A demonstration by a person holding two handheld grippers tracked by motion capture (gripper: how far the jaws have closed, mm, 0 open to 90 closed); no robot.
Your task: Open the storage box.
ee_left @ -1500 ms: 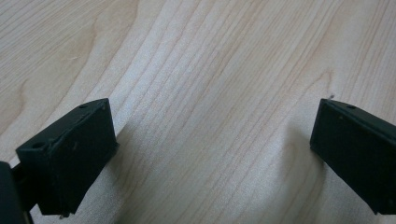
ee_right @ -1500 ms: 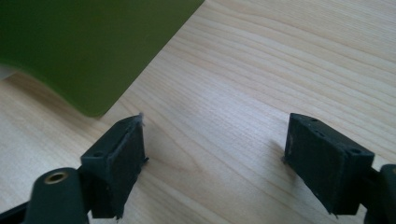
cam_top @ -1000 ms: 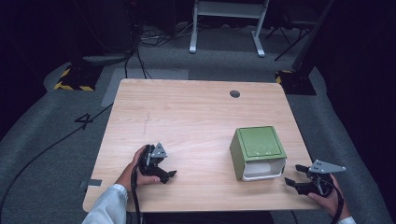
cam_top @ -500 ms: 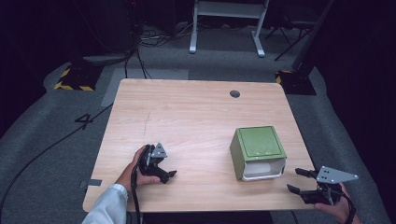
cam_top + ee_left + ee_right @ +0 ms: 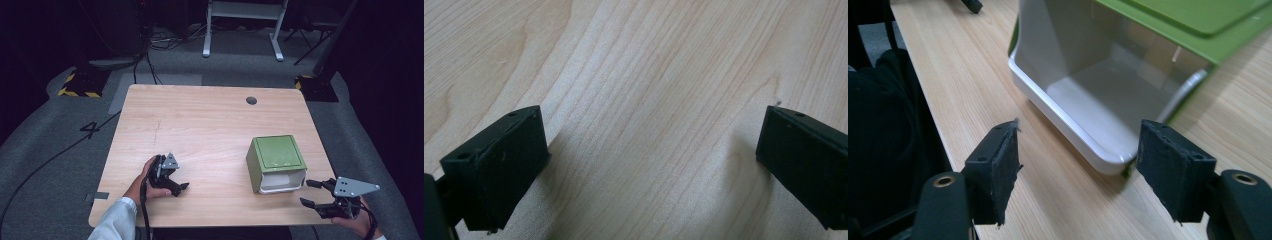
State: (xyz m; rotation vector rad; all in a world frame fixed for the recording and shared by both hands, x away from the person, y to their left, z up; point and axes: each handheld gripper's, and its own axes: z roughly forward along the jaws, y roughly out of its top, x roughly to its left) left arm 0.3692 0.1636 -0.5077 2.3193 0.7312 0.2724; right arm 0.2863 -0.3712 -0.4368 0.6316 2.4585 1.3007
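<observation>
Bin (image 5: 276,162) near table's (image 5: 200,120) right front corner, untouched; right gripper (image 5: 312,192) closing, nothing between jaws; left gripper (image 5: 180,187) wide open, empty.

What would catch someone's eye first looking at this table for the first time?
The green box with its white open front, lying on its side on the near right part of the wooden table. Just off its near right corner hovers the right gripper, jaws apart and empty, aimed at that opening. The left gripper sits near the left edge, open over bare wood.
</observation>
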